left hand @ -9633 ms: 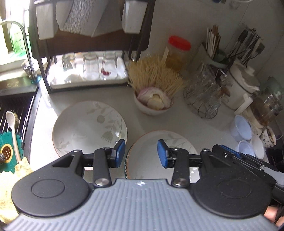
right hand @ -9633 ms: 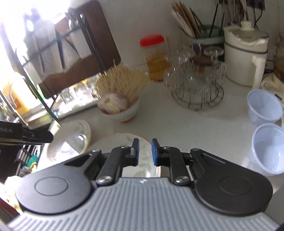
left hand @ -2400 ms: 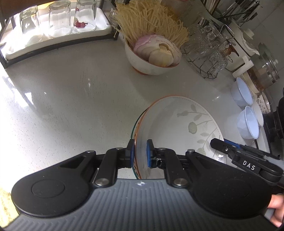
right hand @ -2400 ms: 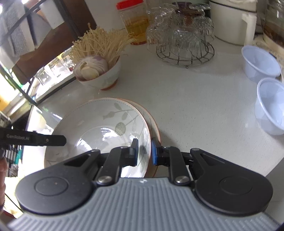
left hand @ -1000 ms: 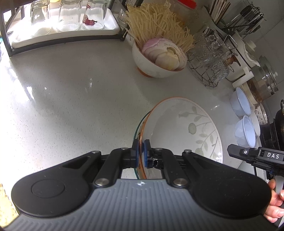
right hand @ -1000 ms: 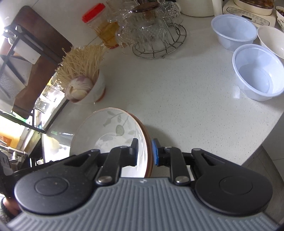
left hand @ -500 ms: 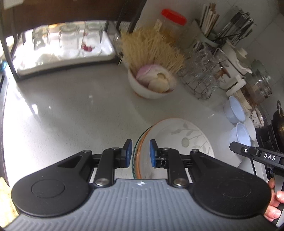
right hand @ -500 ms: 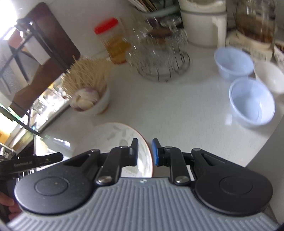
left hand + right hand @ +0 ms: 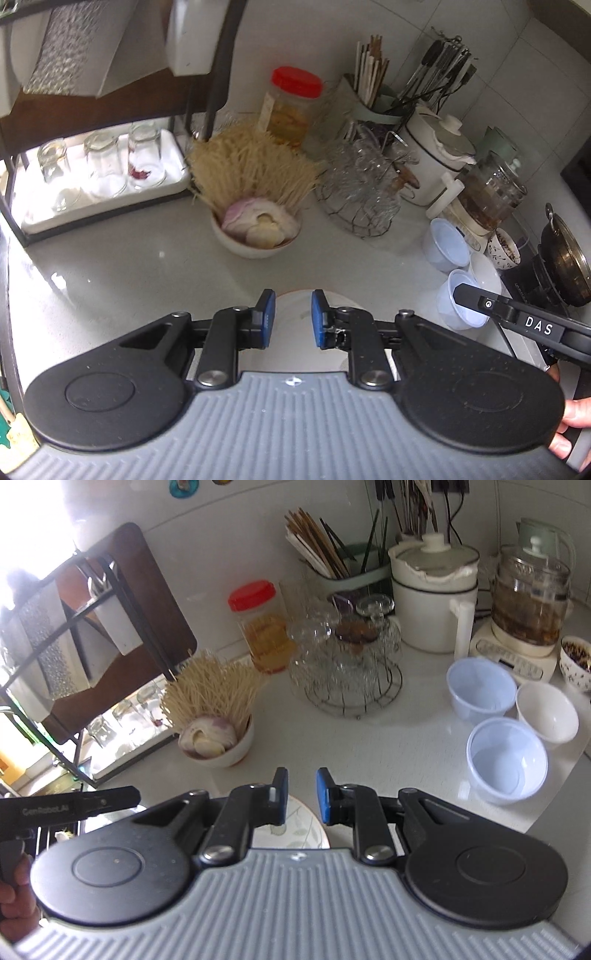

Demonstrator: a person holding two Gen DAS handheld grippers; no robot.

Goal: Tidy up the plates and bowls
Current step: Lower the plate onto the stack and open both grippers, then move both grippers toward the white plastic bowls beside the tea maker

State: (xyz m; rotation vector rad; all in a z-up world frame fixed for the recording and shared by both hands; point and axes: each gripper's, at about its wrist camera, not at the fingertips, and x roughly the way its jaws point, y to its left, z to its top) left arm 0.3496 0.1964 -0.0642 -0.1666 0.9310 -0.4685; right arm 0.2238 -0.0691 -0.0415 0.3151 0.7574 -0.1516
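Two claws, left (image 9: 289, 318) & right (image 9: 302, 796), narrowly parted, empty, above round glossy leaf-print plates (image 9: 295, 830).

Noodle bowl (image 9: 255, 236) left of glass rack (image 9: 360, 195).

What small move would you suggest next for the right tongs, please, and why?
Probably swing the right tongs toward the rim of the nearer plastic bowl. The tongs stand open and empty above the plate, which seems placed, while that bowl sits loose and unstacked on the counter.
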